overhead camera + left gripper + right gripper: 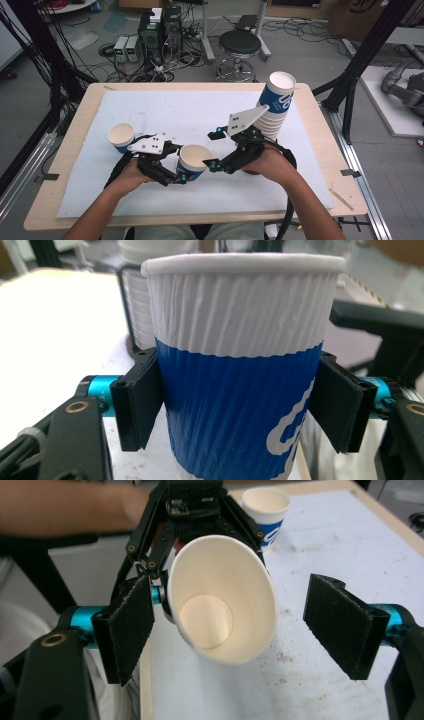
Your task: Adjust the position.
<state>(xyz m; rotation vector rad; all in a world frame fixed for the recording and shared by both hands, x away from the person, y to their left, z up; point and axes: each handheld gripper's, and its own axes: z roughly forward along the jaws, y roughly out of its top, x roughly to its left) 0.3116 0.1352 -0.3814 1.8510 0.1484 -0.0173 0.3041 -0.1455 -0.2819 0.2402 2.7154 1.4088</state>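
Note:
My left gripper (pixel 240 405) is shut on a blue-and-white ribbed paper cup (pixel 240 365), with both black pads (pixel 137 400) pressed against its blue band. In the high view the left gripper (pixel 187 170) holds this cup (pixel 192 159) tilted at the middle of the table. My right gripper (pixel 214 149) faces it from the right. In the right gripper view the cup's open mouth (pixel 222 605) lies between the right gripper's (pixel 240 630) wide-apart jaws, which do not touch it. Behind the cup is the left gripper (pixel 192 510).
A second cup (pixel 121 136) stands upright left of my left hand. A tall leaning stack of cups (pixel 275 107) stands at the back right. A white mat (pixel 165 107) covers the wooden table. A stool (pixel 240 47) and boxes with cables sit on the floor beyond.

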